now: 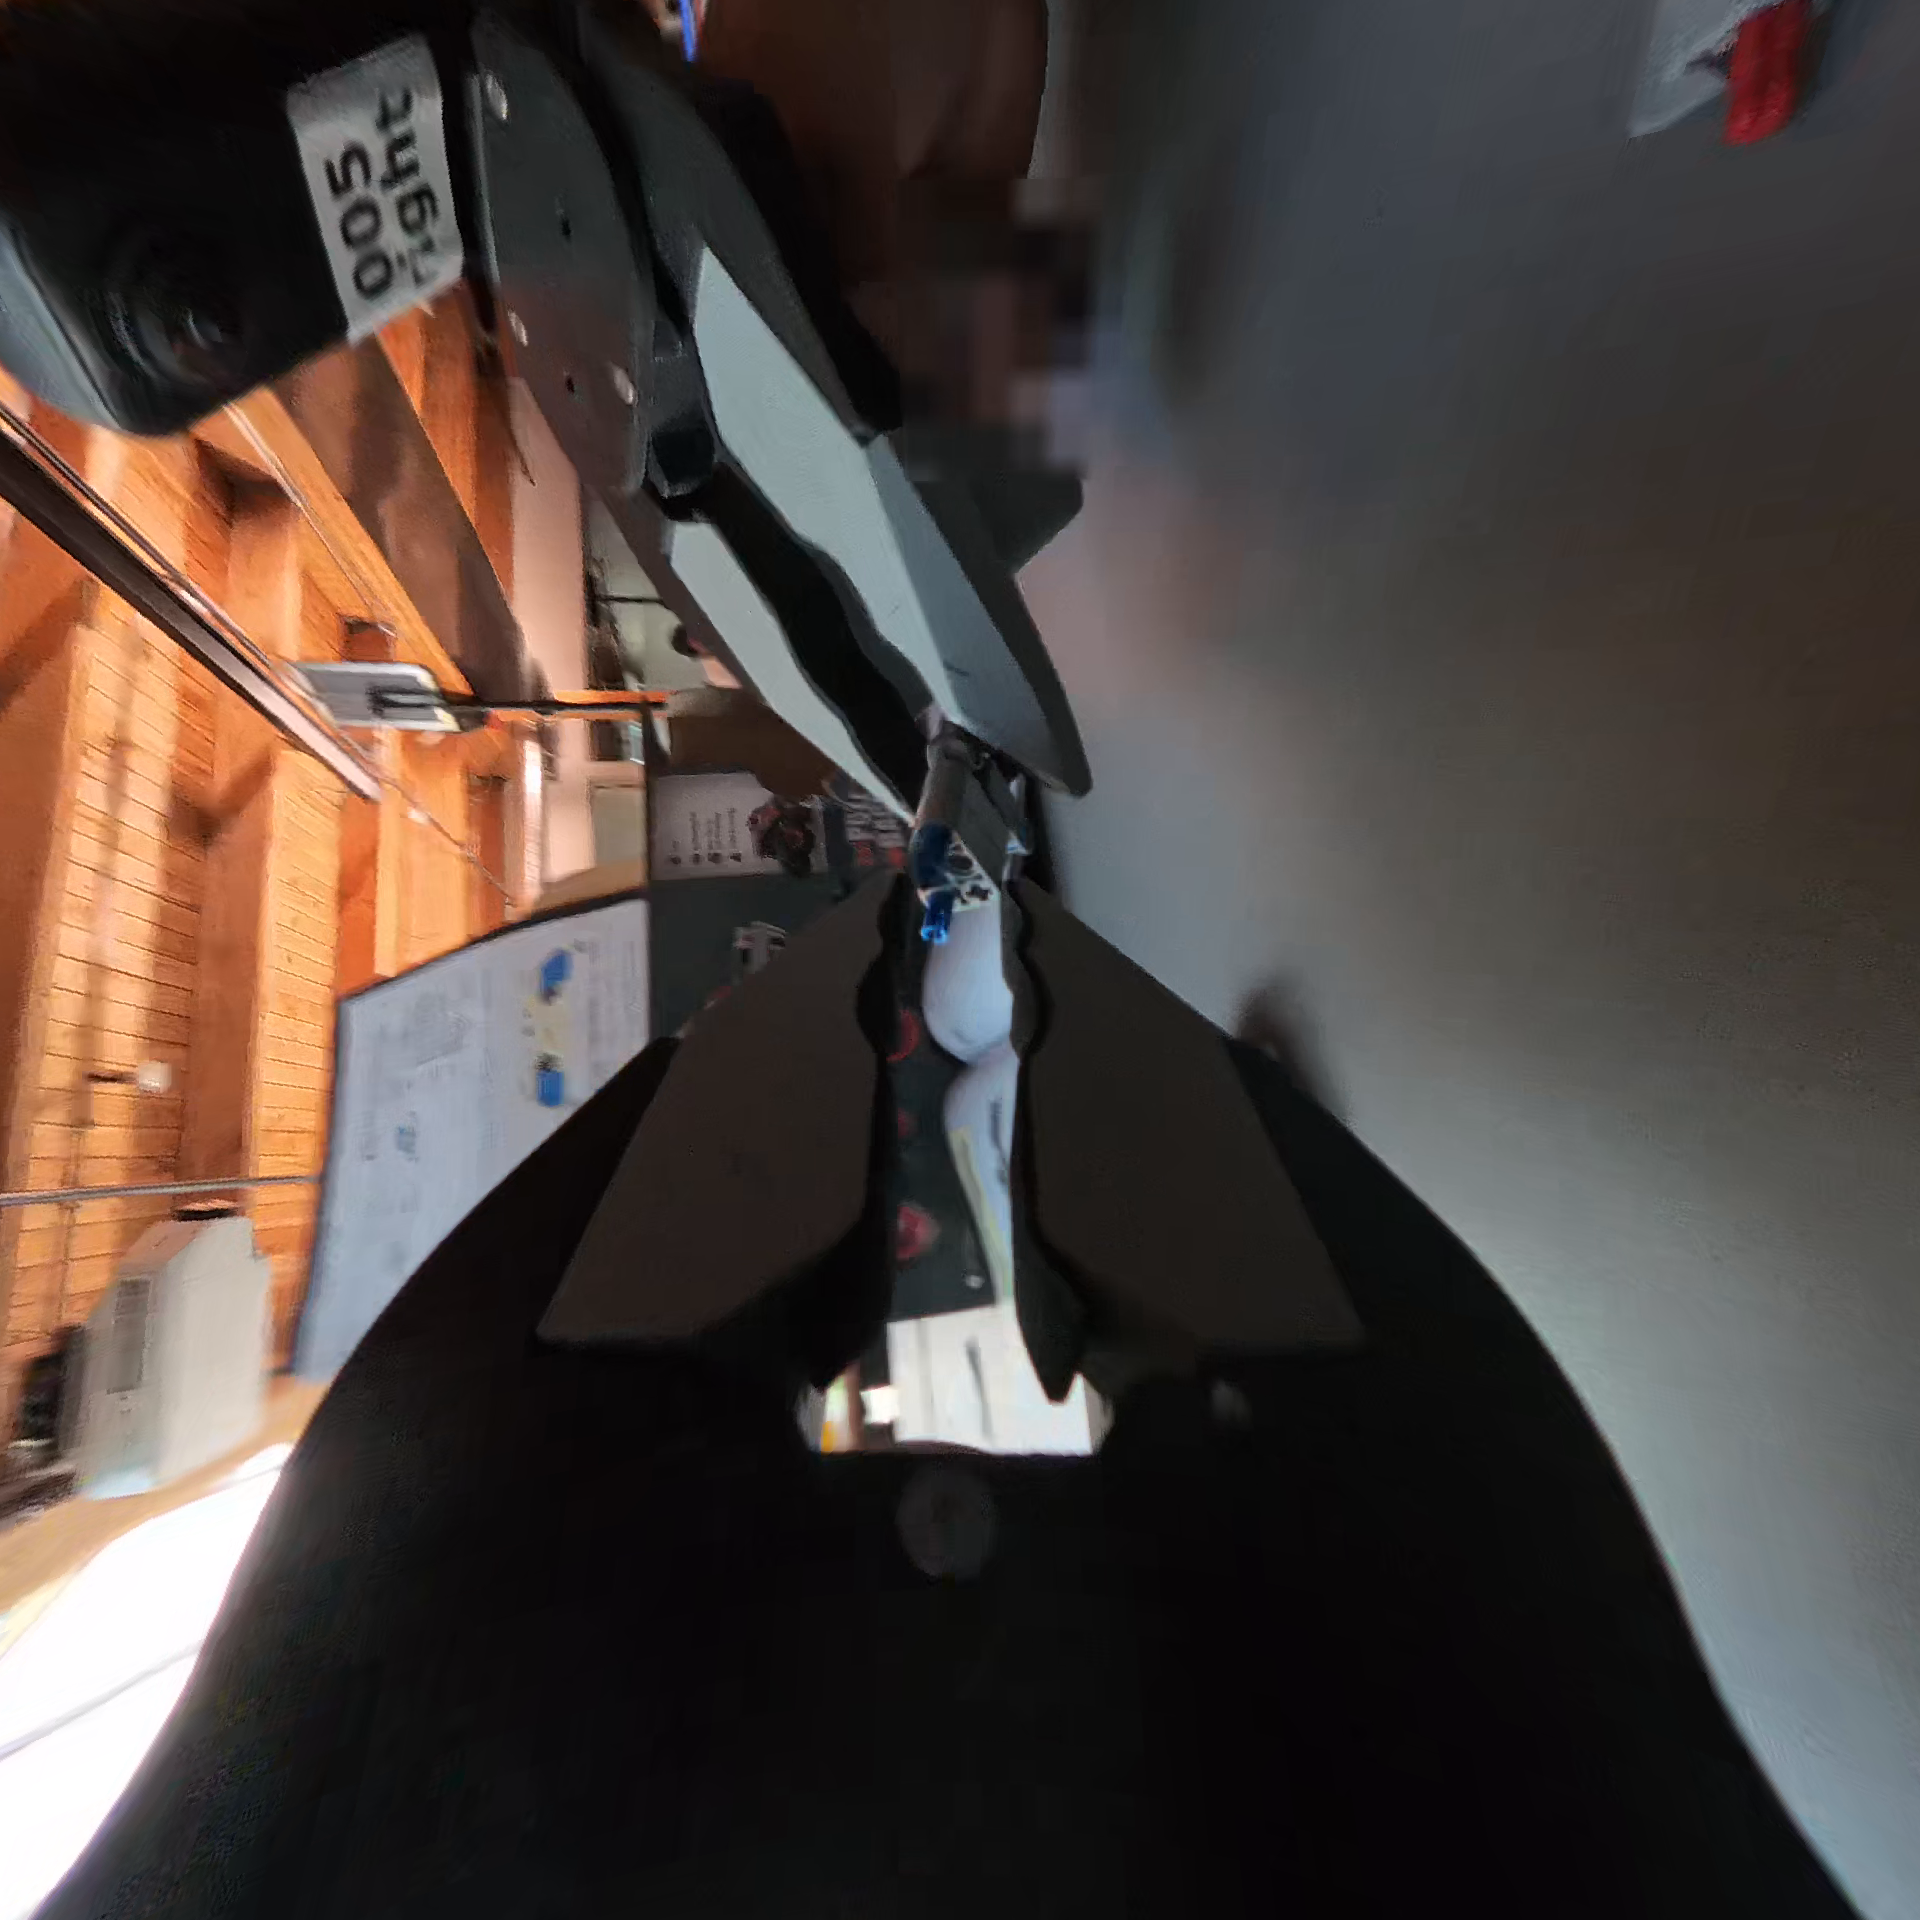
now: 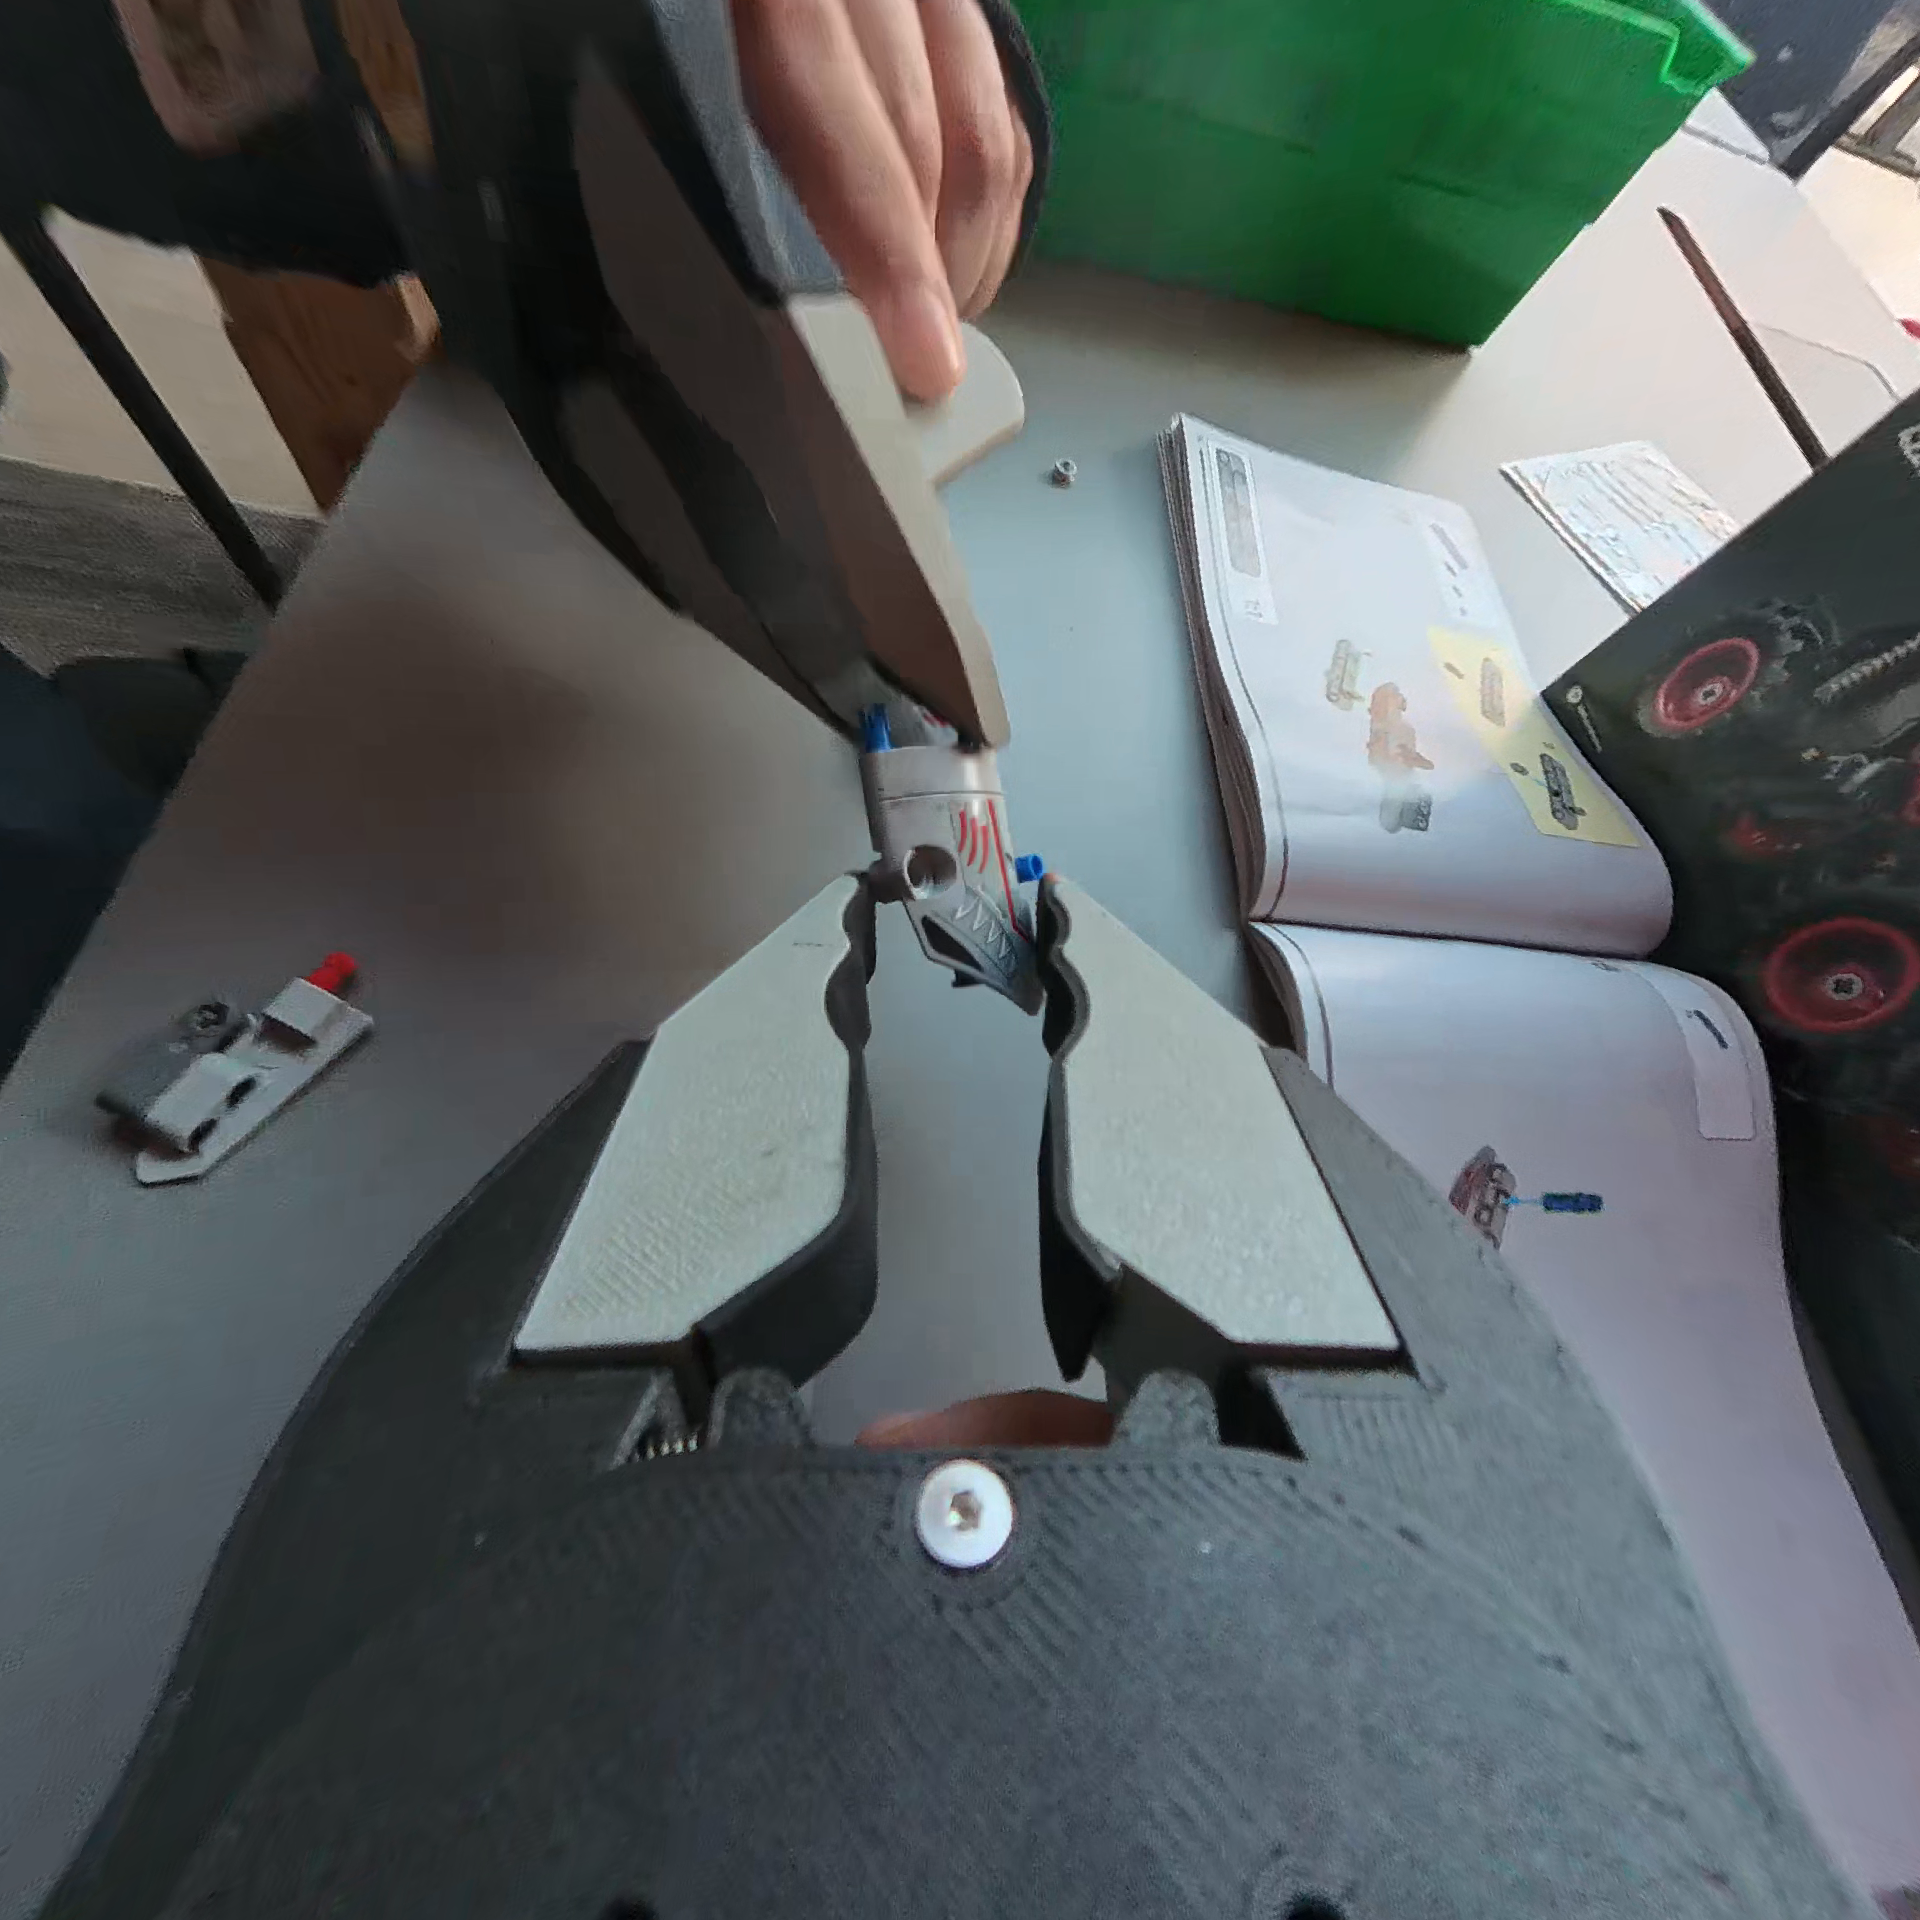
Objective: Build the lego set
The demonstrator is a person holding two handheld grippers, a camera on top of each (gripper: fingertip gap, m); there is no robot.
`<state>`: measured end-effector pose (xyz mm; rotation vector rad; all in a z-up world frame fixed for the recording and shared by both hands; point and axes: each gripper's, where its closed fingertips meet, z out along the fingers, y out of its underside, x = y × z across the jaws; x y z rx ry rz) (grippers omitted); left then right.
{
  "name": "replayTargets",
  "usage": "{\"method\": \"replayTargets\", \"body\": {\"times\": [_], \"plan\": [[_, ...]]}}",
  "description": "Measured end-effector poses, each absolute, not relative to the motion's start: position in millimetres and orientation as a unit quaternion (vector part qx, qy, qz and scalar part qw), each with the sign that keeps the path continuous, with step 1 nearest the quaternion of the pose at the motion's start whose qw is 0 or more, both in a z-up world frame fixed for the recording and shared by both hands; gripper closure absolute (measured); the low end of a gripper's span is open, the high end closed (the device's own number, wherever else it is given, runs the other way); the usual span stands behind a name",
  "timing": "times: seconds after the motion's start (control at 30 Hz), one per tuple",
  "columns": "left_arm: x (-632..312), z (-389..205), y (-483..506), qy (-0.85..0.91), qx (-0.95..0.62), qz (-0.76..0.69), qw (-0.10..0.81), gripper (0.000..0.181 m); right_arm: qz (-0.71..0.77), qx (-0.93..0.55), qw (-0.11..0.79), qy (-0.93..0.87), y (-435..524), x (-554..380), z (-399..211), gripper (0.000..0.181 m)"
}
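The right wrist view looks down on a grey worktop. The right gripper has its jaws narrowly parted around the lower tip of a grey lego piece with red stripes and blue pins; whether the fingers touch it cannot be told. The left gripper reaches in from the upper left, tilted downward, jaws closed on the piece's upper end, a person's hand resting on its side.

Only this view shows the surroundings — a small grey lego assembly with a red pin lying well apart to the left, an open instruction booklet to the right, the dark lego box beside it, and a green bin at the far edge. Bare worktop lies between the assembly and the grippers.

The left wrist view is rolled sideways and blurred — it shows the same piece held off the worktop at the left gripper's tips, with the right gripper meeting it from above.
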<state>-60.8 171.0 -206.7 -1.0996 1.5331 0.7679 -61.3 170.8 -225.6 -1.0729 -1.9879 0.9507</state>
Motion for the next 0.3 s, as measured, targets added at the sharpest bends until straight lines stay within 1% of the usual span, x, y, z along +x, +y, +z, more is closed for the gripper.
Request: {"method": "replayTargets", "body": {"times": [0.03,0.07,0.13,0.2,0.27,0.3], "plan": [[-65.7,-208.8,168.6,0.633,-0.499,0.286,0.519,0.17,0.343,-0.415,0.342,-0.77,175.8,-60.9,-230.2,0.154],[-72.9,-206.9,165.4,0.614,-0.546,0.241,0.517,0.175,0.318,-0.416,0.349,-0.778,182.1,-60.1,-234.6,0.154],[-89.3,-198.8,157.5,0.555,-0.64,0.13,0.515,0.169,0.275,-0.41,0.36,-0.792,190.6,-57.8,-241.1,0.154],[-96.3,-193.3,144.6,0.519,-0.68,0.033,0.517,0.165,0.248,-0.399,0.37,-0.801,191.8,-58.0,-243.5,0.154],[-102.6,-193.9,143.4,0.468,-0.721,-0.032,0.51,0.163,0.216,-0.385,0.377,-0.814,192.0,-57.7,-247.5,0.154],[-106.0,-201.3,145.3,0.441,-0.753,-0.061,0.484,0.153,0.199,-0.379,0.383,-0.818,193.1,-57.8,-248.7,0.154]]}}
